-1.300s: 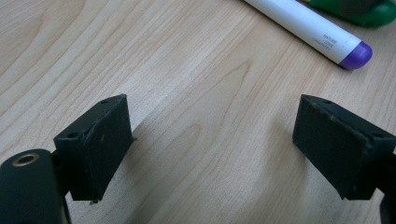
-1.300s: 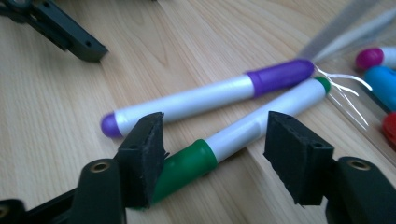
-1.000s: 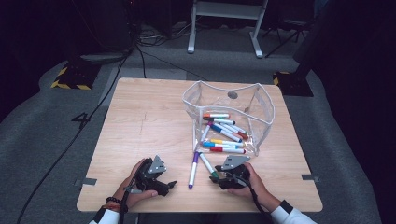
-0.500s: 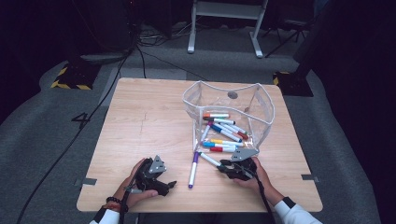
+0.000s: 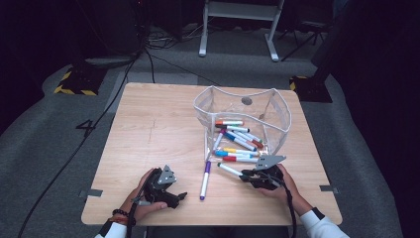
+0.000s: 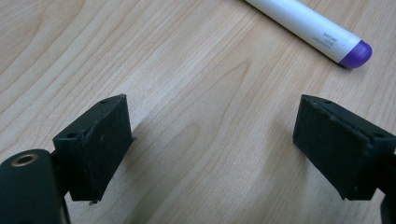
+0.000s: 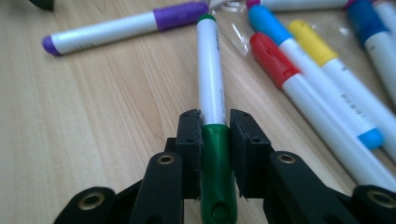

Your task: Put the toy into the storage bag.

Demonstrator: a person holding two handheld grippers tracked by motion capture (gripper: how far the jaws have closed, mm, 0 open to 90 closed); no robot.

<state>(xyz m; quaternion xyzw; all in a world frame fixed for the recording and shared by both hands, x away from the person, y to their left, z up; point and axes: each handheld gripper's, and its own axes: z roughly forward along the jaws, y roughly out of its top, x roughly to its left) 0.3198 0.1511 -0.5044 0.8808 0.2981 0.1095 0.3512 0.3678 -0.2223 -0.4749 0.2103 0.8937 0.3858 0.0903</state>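
The right claw (image 7: 215, 161) has just been closing and now clamps the green pen (image 7: 211, 93) by its cap end, with the white barrel sticking out ahead of the jaws and lying low over the tabletop (image 7: 93, 121). In the high view the same claw (image 5: 246, 174) sits just in front of the open mouth of the clear bin (image 5: 277, 124), the pen pointing off to its left.

The main risk, as I judge it, is the grip point: the pads press on the cap, not the barrel. A quick swing could pull the cap loose or let the long free end droop and pivot between the pads.

Just ahead and to the right of the claw lie red, yellow and blue pens (image 7: 327, 93). Swinging the green pen that way could knock them about or catch the bin's thin plastic lip.

The purple pen (image 7: 121, 25) lies ahead of the claw to the left, close to the green pen's far tip, and a sweep that way would roll it.

The left claw (image 6: 215, 144) stands released, its jaws apart over bare wood, with the purple pen's end (image 6: 322, 30) ahead to its right.
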